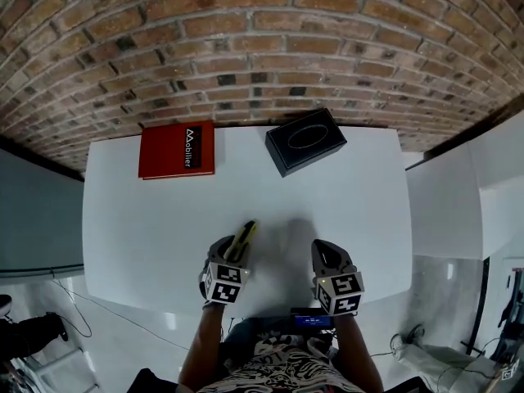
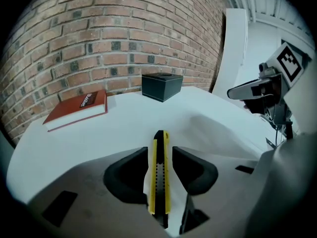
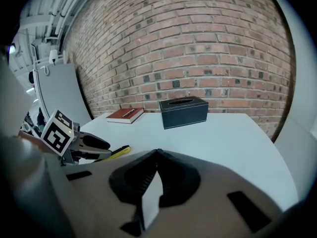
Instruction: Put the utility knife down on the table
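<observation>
left gripper [image 2: 159, 156]: jaws clamped on utility knife [image 2: 160, 180], yellow-black body lengthwise between them, tip toward brick wall [image 1: 262, 47] | knife: over near part of desk [image 1: 147, 228], contact with desk unclear | right gripper [image 3: 157, 155]: jaws pressed together, empty | desk far side: red book [image 1: 176, 149], black box [image 1: 305, 140]

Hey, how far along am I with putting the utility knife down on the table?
Done: nothing visibly finished yet. In hand: the left gripper is shut on the yellow utility knife, held over the white table near its front edge. The right gripper is shut and empty. Remaining: lower the knife onto the table, open the jaws, pull back.
</observation>
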Demonstrator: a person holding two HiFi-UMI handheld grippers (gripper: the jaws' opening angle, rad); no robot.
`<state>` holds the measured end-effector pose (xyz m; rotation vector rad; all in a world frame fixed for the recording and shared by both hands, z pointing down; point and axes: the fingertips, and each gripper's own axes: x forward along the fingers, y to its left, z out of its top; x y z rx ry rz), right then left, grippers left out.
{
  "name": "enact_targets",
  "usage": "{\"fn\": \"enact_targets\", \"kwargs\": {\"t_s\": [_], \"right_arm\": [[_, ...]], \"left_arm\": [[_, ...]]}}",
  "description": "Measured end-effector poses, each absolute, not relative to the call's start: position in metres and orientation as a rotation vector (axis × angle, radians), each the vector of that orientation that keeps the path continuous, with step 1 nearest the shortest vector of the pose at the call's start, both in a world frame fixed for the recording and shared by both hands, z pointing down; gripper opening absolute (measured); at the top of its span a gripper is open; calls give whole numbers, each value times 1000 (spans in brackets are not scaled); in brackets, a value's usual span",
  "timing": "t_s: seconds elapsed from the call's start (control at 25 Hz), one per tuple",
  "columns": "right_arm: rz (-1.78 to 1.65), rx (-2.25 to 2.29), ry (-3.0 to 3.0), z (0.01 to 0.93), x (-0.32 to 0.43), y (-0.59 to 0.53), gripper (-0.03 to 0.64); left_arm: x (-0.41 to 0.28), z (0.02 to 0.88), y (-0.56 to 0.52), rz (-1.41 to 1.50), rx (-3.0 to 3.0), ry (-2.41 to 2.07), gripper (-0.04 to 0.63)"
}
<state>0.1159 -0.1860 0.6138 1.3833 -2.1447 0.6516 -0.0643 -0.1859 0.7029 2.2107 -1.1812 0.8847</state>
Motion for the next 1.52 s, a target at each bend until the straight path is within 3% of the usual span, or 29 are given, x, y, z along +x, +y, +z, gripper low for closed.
{"fn": "enact_targets", "kwargs": {"t_s": [0.32,0.8,1.52], "right_arm": [[604,1394,-2198,591,111,-180,0],[497,1440,-2293,544,99,-156,0],[313,1461,-2417,483,78,-121,0]], "left_arm": [[-65,659,-191,770,2253,-1260,134],[-74,583,-180,557,2323,-1394,25],[-87,491,-149,267,2420,-1471,20]]}}
